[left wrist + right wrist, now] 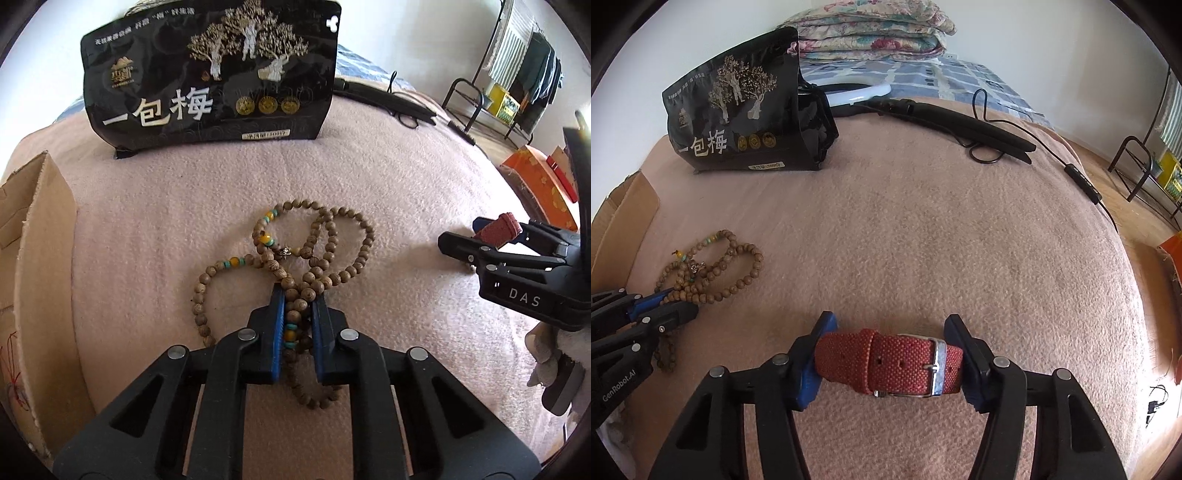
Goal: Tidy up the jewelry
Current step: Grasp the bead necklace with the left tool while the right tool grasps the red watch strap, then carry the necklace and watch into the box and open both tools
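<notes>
— Beads first: where's the wooden bead string (295,251) sitting?

— On the pink blanket (388,192) of the bed, looped in a tangle. From the left wrist view it lies at the centre, and the left tool (298,306) has clenched on several strands at six o'clock, blue pads pressing the beads.

— And the other one?

— The right tool (888,356) has the red watch strap (886,360) between its blue pads, buckle toward three o'clock; both pads touch the strap's ends, so it is gripping it.

— Any writing to read?

— The black snack bag (210,74) at twelve o'clock shows large white characters "一包梅" under gold trees. The right tool's body reads "DAS" in the left view; the left tool's arm reads "GenRobot.AI" in the right view.

— Anything else nearby?

— A cardboard box (40,258) at nine o'clock.
</notes>
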A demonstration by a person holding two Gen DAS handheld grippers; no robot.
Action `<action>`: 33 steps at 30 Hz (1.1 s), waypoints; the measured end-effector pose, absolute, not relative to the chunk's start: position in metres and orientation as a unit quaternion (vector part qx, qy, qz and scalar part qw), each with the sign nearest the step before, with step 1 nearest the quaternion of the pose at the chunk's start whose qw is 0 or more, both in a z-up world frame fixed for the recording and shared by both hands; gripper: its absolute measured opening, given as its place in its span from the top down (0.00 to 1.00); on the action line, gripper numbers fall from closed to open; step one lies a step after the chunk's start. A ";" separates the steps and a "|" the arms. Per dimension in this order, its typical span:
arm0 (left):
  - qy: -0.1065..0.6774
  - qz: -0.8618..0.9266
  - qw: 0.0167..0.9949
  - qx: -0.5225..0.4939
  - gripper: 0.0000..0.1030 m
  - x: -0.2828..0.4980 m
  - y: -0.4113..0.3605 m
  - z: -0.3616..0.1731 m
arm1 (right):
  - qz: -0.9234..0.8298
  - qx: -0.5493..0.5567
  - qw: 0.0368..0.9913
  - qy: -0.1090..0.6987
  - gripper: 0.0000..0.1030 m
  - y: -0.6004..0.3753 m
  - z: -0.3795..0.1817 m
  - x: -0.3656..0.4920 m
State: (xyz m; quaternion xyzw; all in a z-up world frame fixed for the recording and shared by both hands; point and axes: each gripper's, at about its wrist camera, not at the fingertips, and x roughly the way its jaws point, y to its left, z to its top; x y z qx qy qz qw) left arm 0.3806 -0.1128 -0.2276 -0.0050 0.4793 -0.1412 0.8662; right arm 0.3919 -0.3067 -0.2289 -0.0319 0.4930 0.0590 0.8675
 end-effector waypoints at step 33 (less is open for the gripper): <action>0.374 -0.113 0.918 -0.071 0.90 0.317 0.022 -0.096 | 0.129 0.003 0.895 0.426 0.40 -0.228 -0.125 0.320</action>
